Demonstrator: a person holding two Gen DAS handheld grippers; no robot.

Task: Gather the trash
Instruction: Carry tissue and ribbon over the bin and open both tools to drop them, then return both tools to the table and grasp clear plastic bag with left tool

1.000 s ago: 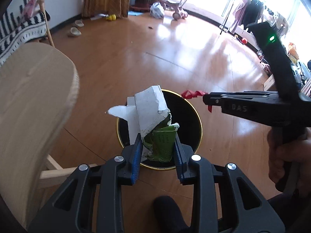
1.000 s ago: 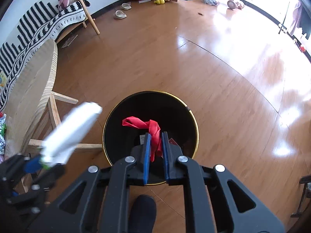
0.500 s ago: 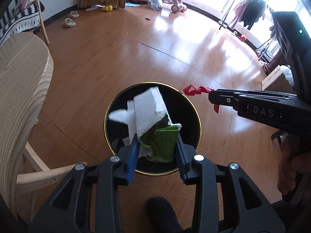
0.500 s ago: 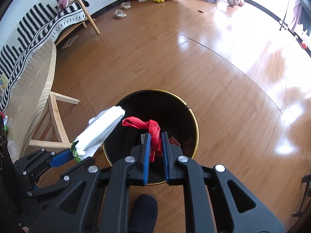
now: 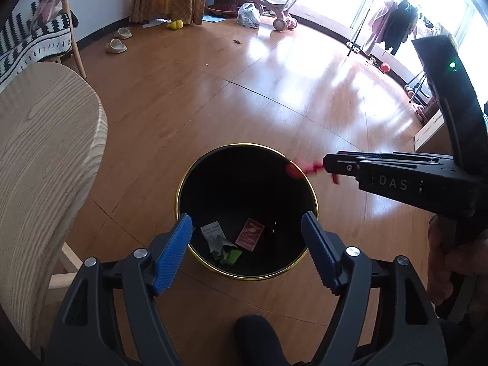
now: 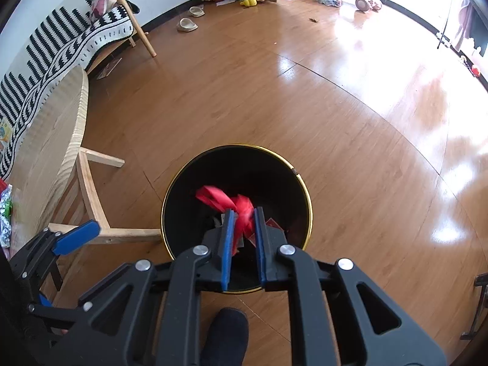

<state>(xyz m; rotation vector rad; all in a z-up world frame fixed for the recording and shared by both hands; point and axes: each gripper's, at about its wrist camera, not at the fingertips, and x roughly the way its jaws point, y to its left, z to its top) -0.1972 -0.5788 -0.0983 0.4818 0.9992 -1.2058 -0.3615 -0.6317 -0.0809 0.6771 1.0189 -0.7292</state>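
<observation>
Over the black, gold-rimmed waste bin (image 5: pixel 213 183) on the wooden floor (image 5: pixel 213 97), both claws hang pointing steeply down. The left gripper (image 5: pixel 247 250) has just been opening; its blue pads (image 5: pixel 172 254) now stand spread wide with nothing between them. Only the left wrist view shows the bin's bottom, where a crumpled grey-and-green wrapper (image 5: pixel 221 244) lies beside a dark red packet (image 5: pixel 250 234). The right gripper (image 6: pixel 244 241) has also just been opening: its pads stand a little apart with a red ribbon (image 6: pixel 241 210) blurred between them, and whether they press it cannot be told. In the left wrist view that ribbon sticks out sideways over the bin's far right rim, and a hand (image 5: pixel 448 262) grips the right tool's handle. A pale wooden table (image 5: pixel 39 164) stands close on the bin's left. A dark shoe (image 6: pixel 225 335) sits just near the bin's near rim; the floor beyond is open.
</observation>
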